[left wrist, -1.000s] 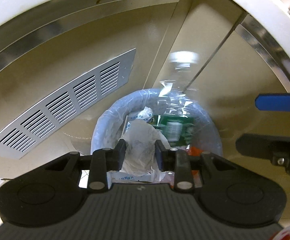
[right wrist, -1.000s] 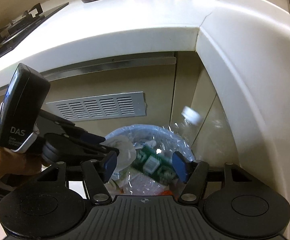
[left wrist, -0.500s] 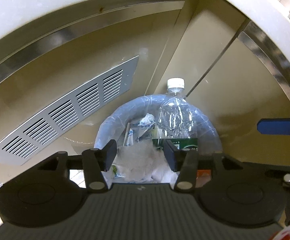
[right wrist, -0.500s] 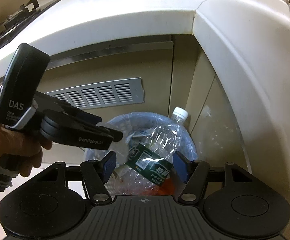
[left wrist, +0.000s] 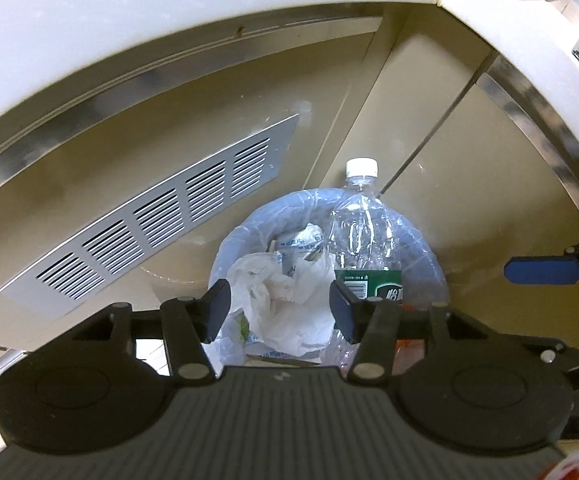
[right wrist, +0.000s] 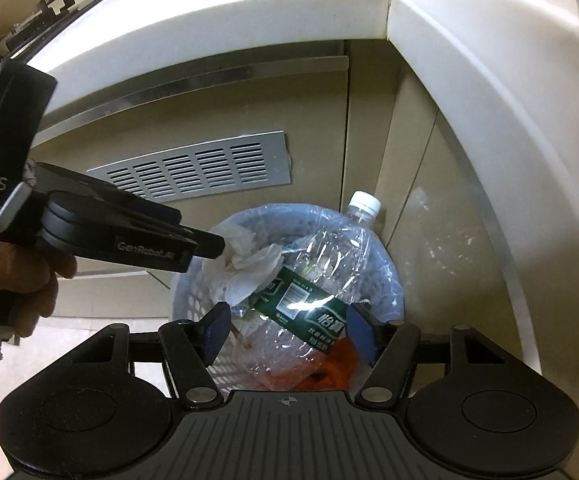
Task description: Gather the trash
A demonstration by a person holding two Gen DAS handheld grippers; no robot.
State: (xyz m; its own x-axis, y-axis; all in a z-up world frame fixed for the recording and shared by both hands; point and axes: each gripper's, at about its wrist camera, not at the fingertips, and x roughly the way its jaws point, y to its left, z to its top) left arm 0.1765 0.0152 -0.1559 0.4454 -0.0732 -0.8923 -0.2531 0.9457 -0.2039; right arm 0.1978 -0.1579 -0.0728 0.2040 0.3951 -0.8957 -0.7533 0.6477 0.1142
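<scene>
Left tongs (left wrist: 279, 312) just spread wide above crumpled tissue (left wrist: 285, 300); right tongs (right wrist: 287, 330) wide, empty. Bottle (right wrist: 321, 276) light, slick, crushable in bin (right wrist: 193, 300); best gripped at neck.

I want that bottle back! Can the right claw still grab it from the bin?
Probably yes. The right claw hangs open above the bottle, which lies on top of the trash in the bin with nothing covering it.

I'm looking into the corner of a home kitchen: a thick white L-shaped stone bench (right wrist: 249, 20) over beige cabinet doors (left wrist: 469, 184), a black gas hob grate (right wrist: 17, 24) on top at the far left, a slotted silver metal vent panel (left wrist: 161, 224), and a bag-lined round waste basket (right wrist: 193, 300) on the floor.
</scene>
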